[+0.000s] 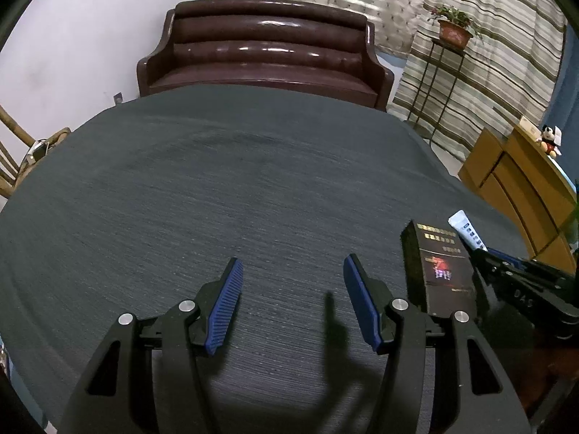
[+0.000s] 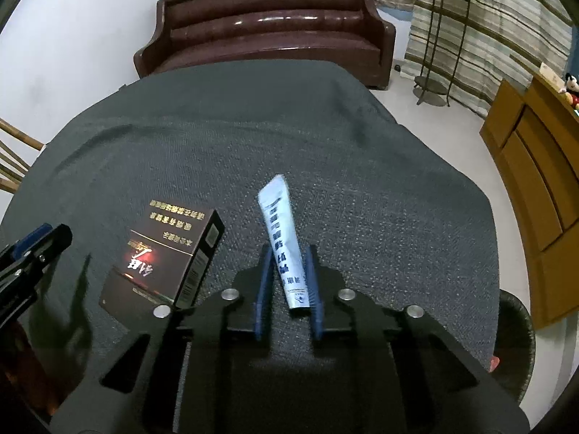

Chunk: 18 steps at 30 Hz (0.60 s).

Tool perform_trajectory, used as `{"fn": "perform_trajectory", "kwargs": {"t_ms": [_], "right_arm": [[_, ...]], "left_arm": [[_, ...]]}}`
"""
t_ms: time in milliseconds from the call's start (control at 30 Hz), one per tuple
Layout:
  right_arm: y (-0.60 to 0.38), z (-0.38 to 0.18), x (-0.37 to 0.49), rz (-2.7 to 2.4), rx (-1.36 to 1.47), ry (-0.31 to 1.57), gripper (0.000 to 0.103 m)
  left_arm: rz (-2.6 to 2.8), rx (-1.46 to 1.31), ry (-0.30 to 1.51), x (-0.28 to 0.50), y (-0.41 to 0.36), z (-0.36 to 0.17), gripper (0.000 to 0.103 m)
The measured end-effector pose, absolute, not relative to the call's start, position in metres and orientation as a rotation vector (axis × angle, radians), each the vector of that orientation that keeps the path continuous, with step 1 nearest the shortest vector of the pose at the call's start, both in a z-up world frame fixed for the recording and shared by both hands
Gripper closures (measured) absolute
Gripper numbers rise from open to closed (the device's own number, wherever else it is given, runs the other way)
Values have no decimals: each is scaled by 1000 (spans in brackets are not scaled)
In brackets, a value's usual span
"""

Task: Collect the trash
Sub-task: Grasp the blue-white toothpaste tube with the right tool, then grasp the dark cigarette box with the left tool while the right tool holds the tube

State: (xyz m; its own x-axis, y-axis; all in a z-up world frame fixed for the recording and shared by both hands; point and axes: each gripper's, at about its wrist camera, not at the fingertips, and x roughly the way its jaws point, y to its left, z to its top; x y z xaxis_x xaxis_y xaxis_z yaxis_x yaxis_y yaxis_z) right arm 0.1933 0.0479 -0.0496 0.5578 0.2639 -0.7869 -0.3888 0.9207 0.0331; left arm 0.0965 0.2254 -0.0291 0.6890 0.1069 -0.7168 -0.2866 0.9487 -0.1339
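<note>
Right wrist view: right gripper (image 2: 287, 285) at 6 o'clock, blue pads clamped on a white-and-blue tube (image 2: 284, 238). Tube runs from between the pads up toward 12 o'clock, tilted a little left, flat end pointing away from the camera, lifted off the cloth as far as I can tell. Black box (image 2: 170, 253) with gold and red print lies on the dark grey tablecloth (image 2: 362, 181) at about 9 o'clock of the tube, just beside the right gripper's left finger, not touching the tube. Left gripper (image 2: 39, 249) pokes in at 9 o'clock of frame, near the box, apart from it.

Left wrist view: left gripper (image 1: 291, 300) at 6 o'clock, jaws apart, nothing between the blue pads, only bare cloth. Black box (image 1: 439, 267) at 3 o'clock of it, just beside its right finger; contact can't be told. Tube (image 1: 466, 228) at 4 o'clock of frame behind the box, held by the right gripper (image 1: 506, 264) coming in from the right edge.

Background: brown leather armchair (image 1: 260, 50) at 12 o'clock past the table, potted plant (image 1: 454, 29) on a metal stand at 2 o'clock, wooden cabinet (image 1: 521, 184) at 3 o'clock, striped curtain (image 1: 499, 54) behind.
</note>
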Motion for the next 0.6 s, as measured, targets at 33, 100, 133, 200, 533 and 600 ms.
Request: {"fn": "perform_trajectory", "kwargs": {"t_ms": [33, 100, 133, 200, 533, 600], "right_arm": [[46, -49, 192, 386, -141, 902, 89], [43, -50, 190, 379, -130, 902, 89], [41, -50, 189, 375, -126, 901, 89], [35, -49, 186, 367, -109, 901, 89], [2, -46, 170, 317, -39, 899, 89], [-4, -48, 168, 308, -22, 900, 89]], "left_arm": [[217, -241, 783, 96, 224, -29, 46], [208, -238, 784, 96, 222, -30, 46], [200, -237, 785, 97, 219, -29, 46], [188, -234, 784, 97, 216, -28, 46], [96, -201, 781, 105, 187, -22, 46], [85, -202, 780, 107, 182, -21, 45]]}}
